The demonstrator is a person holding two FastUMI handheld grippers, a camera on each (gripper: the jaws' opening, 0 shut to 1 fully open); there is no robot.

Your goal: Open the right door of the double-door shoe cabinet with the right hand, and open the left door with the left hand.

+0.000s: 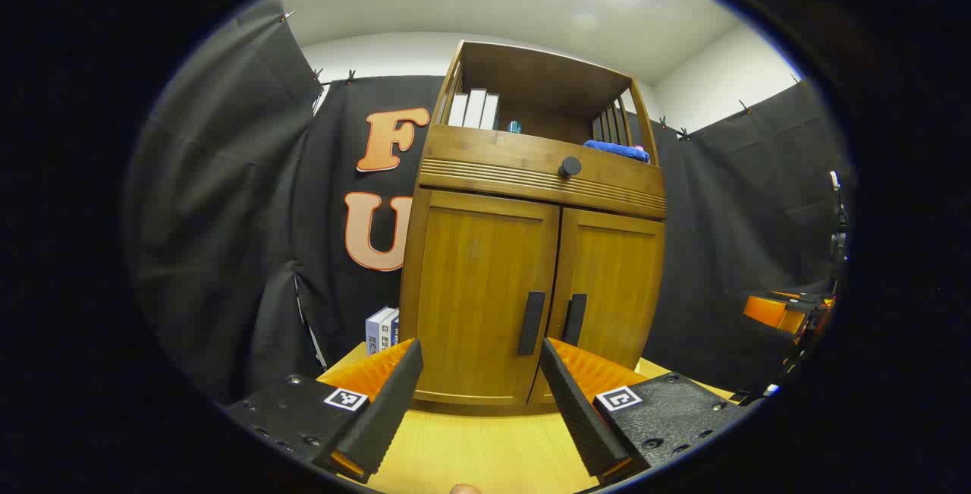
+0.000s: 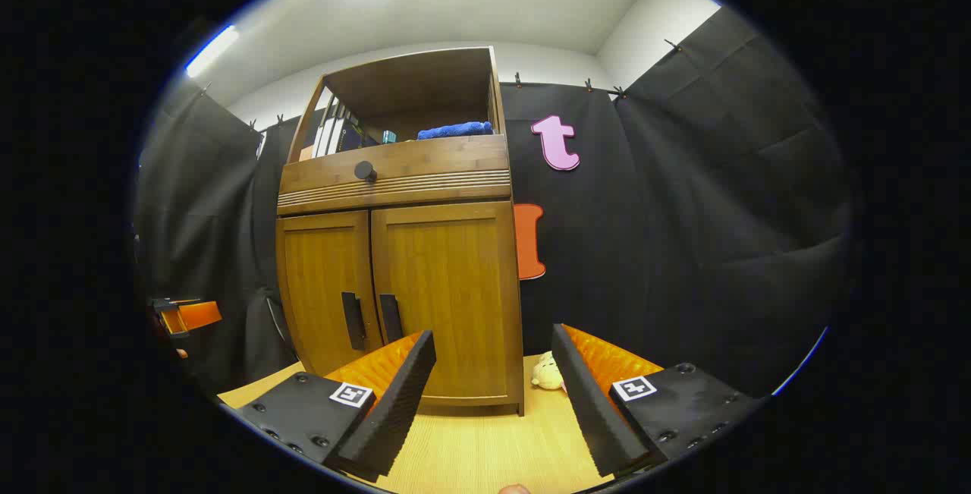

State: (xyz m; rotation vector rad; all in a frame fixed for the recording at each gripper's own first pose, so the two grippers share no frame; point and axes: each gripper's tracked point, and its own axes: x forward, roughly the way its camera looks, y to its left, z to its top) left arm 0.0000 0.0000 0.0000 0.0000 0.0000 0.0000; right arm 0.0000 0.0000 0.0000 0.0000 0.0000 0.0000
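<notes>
Both shoe cabinet [image 1: 531, 251] doors are shut. Each rigid wooden door should swing lightly if pulled by its slim black handle [image 2: 391, 317]. Both hand-held grippers [image 2: 493, 403] are spread and empty.

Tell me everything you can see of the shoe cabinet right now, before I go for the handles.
The shoe cabinet looks like honey-coloured wood and stands upright on the pale wooden table, in front of the black cloth wall. Both doors are shut; the left door and right door meet at a centre seam, each with a vertical black handle beside it. Above is a drawer front with a round black knob, then an open shelf holding books and a blue cloth. Neither gripper touches it.
</notes>
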